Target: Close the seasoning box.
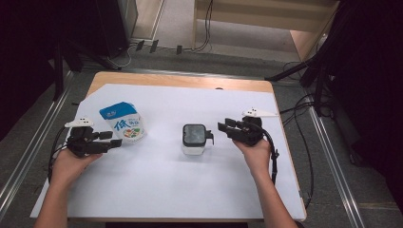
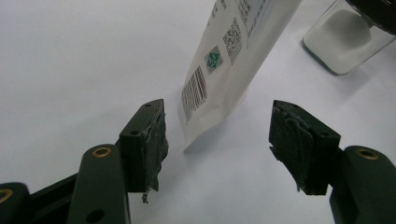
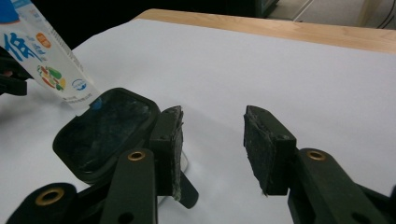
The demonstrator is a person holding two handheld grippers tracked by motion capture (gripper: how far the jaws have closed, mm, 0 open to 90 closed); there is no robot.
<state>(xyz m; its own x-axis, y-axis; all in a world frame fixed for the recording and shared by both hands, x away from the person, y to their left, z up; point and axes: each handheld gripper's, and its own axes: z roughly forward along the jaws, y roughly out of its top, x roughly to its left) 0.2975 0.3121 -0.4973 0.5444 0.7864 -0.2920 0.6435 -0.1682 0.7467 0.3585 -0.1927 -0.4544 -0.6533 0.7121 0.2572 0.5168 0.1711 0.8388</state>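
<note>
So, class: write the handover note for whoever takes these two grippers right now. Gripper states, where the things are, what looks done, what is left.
Left gripper: open, nothing held, jaws pointing at the lower edge of the pouch.
Right gripper: open, nothing between the pads, just right of the container.
Things: blue and white pouch stands upright at mid-left of the white sheet; clear container with dark lid stands at the centre, lid on, white contents inside.
Done: nothing evident; pouch and container stand apart.
Left: probably grip the pouch and the container; what follows is unclear.
</note>
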